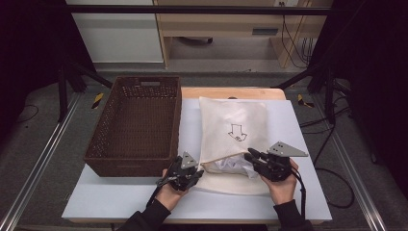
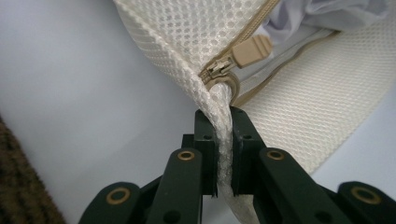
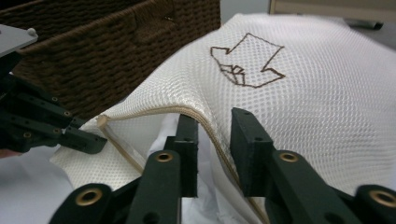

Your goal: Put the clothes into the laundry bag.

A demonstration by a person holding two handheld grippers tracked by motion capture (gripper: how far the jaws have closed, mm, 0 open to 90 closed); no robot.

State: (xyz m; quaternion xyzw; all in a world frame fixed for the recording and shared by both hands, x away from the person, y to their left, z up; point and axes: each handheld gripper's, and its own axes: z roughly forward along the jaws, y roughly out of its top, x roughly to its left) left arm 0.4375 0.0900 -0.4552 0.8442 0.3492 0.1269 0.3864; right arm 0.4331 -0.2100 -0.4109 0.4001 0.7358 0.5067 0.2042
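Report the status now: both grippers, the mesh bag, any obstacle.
Left gripper shut on mesh bag corner. Right gripper open astride upper zipper edge. Basket beside bag.

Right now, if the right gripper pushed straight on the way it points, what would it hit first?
The mesh bag: its zipper edge already lies between the right gripper's parted jaws, so the upper flap comes first. Beyond it, probably the basket, though depth is unclear.

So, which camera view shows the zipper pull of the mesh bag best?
The left gripper view: the zipper pull is close and sharp, at the end of the zip, just above the bag corner that the left gripper pinches. The right gripper view shows the zip's open edge, not the pull. In the high view it is too small to tell.
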